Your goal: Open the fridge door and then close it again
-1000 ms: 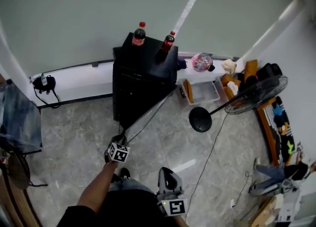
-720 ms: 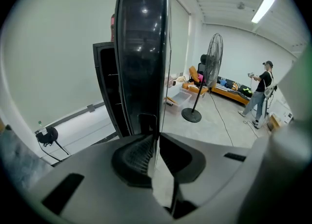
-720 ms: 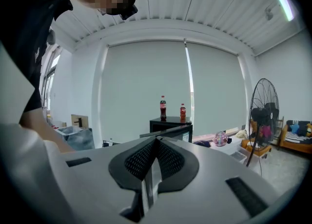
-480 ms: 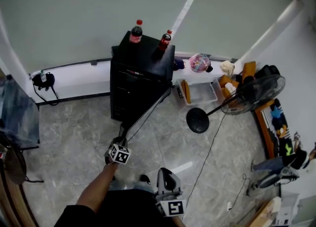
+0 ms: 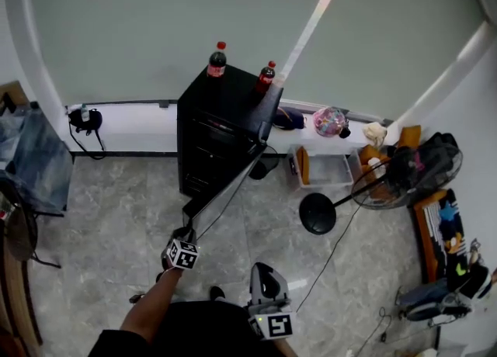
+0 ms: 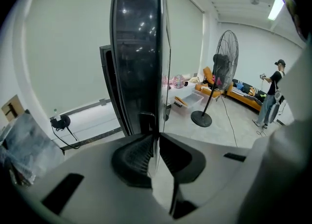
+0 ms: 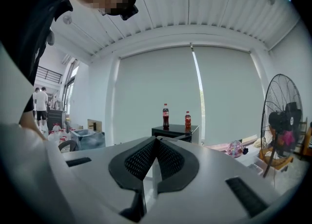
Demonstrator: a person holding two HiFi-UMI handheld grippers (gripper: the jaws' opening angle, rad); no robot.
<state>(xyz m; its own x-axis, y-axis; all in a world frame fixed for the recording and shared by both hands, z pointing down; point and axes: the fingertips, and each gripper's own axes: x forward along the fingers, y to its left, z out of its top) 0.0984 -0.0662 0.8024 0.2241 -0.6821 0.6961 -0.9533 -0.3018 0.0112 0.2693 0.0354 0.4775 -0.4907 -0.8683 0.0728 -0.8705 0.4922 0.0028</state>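
Note:
A black mini fridge (image 5: 221, 119) stands against the wall with two cola bottles (image 5: 217, 60) on top. Its glass door (image 5: 225, 185) hangs open, swung out over the floor toward me. My left gripper (image 5: 183, 240) is shut on the door's free edge. In the left gripper view the door (image 6: 139, 47) rises edge-on, and the gripper (image 6: 156, 135) has both pads pressed on it. My right gripper (image 5: 266, 295) is held low by my body. Its view looks level at the fridge (image 7: 176, 131), and the gripper (image 7: 156, 144) is shut on nothing.
A standing fan (image 5: 405, 169) with a round base (image 5: 317, 213) and a trailing cable is right of the fridge. A clear bin (image 5: 326, 168) sits by the wall ledge. A cloth-draped chair (image 5: 31, 165) is at the left. A person (image 6: 270, 96) stands far right.
The door has swung wider open as my left gripper drew its edge back toward me. The whole view has shifted back and to the left of the fridge.

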